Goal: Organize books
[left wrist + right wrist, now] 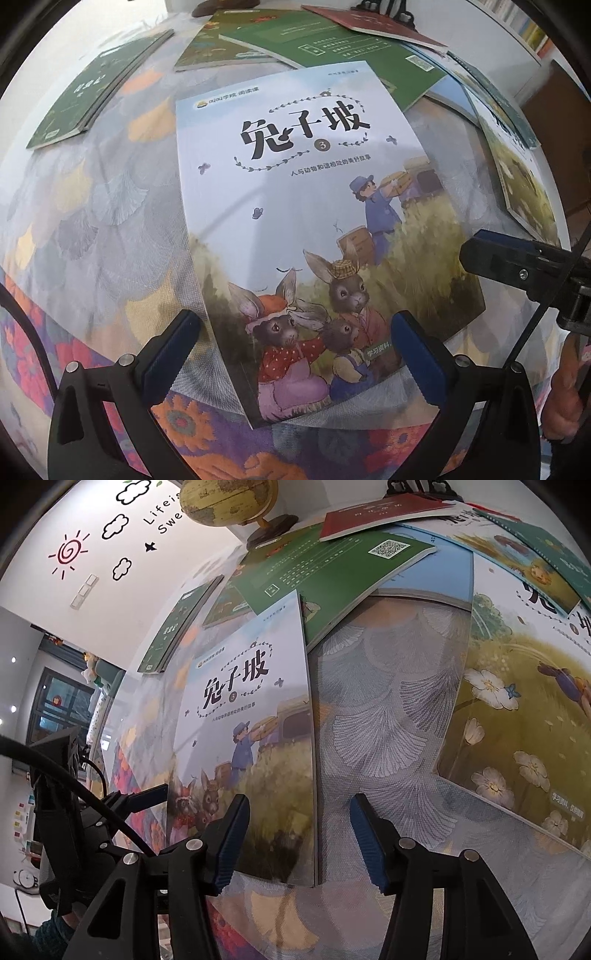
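A pale blue picture book with rabbits and a circled 3 (306,206) lies flat on the patterned tablecloth (96,229). My left gripper (295,354) hovers over its near end, jaws wide open, one finger on each side of the rabbit drawing. In the right wrist view the same book (247,716) lies left of centre. My right gripper (299,843) is open over the book's right edge and near corner, and its pads do not press on it. The left gripper's blue fingertip (147,799) shows at the book's left side.
Several other books lie spread at the back: a dark green one (96,92), a green back cover with a QR code (332,48), a red one (373,22). A flowered rabbit book (517,709) lies right. A globe (229,502) stands by the wall.
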Motion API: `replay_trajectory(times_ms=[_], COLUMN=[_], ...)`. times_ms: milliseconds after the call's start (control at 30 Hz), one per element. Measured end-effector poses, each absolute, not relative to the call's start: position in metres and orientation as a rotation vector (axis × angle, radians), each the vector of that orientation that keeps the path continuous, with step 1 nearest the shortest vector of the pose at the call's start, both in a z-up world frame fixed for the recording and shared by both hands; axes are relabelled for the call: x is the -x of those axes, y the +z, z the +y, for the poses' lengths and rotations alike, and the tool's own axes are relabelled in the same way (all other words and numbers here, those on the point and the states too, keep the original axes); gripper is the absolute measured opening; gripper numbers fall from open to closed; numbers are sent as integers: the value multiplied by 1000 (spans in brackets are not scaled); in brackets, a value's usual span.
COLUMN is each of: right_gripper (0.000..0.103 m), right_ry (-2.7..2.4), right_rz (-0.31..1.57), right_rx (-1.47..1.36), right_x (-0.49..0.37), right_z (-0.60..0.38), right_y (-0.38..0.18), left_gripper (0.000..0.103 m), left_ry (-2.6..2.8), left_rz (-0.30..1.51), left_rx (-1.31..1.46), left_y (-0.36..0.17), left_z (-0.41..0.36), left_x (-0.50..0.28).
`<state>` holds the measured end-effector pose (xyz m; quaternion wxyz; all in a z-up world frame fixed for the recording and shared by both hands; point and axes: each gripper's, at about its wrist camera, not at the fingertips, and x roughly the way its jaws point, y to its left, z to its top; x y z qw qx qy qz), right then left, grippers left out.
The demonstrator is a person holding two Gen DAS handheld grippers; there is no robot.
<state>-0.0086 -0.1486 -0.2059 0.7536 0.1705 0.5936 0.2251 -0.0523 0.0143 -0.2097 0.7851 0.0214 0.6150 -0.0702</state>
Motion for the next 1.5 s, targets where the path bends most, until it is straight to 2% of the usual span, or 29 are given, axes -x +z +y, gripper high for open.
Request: replay_trajectory(times_ms=[67, 133, 200, 367, 400, 433, 500, 567, 600, 633, 700, 767, 933, 1133, 1367, 1500], right_gripper=[55, 59, 74, 74, 62, 55, 48, 37, 37, 36, 33, 33, 33, 33, 33, 34], right_ry=[488, 481, 501, 441, 407, 392, 378, 379, 387, 402, 464, 457, 487, 509, 515, 521], right_rz=[1294, 1294, 1294, 1282, 1270, 1262, 1261, 1273, 1272, 1267, 1279, 1274, 1279, 1272, 1270, 1272], right_rx=[-354, -343, -353, -188, -195, -201, -210, -180, -166, -168, -203, -181, -348, -488, -502, -541], right_x=[10, 11, 10, 13, 12, 11, 6, 3, 3, 4, 9, 13, 12, 12, 15, 14], right_z=[-146, -141, -137, -113, -116, -118, -124, -125, -124, -123, -119, -117, -138, -153, -157, -161], right_y=[-206, -205, -205, -196, -193, -192, -194, -200, -201, -201, -201, -202, -211, -220, -219, -222], left_gripper=[103, 103, 103, 101, 101, 102, 101, 96, 95, 91, 76, 49, 33, 32, 32, 32], left_ry=[-146, -135, -130, -181, -228, -273, -296, -304, -306, -306, -277, -241, -351, -320, -292, -268], left_rz=[1292, 1224, 1208, 1208, 1193, 1193, 1211, 1208, 1209, 1211, 1208, 1200, 1111, 1146, 1201, 1244], left_rx=[-38, -29, -28, 114, 173, 241, 309, 380, 391, 391, 334, 289, 546, 552, 802, 736], left_y=[-207, -207, -207, -196, -193, -191, -195, -198, -199, -199, -196, -191, -163, -173, -204, -211], left_z=[18, 19, 19, 43, 50, 56, 65, 77, 80, 82, 81, 80, 117, 115, 136, 113], left_x=[49, 55, 60, 62, 64, 63, 59, 56, 54, 52, 53, 53, 59, 57, 55, 60])
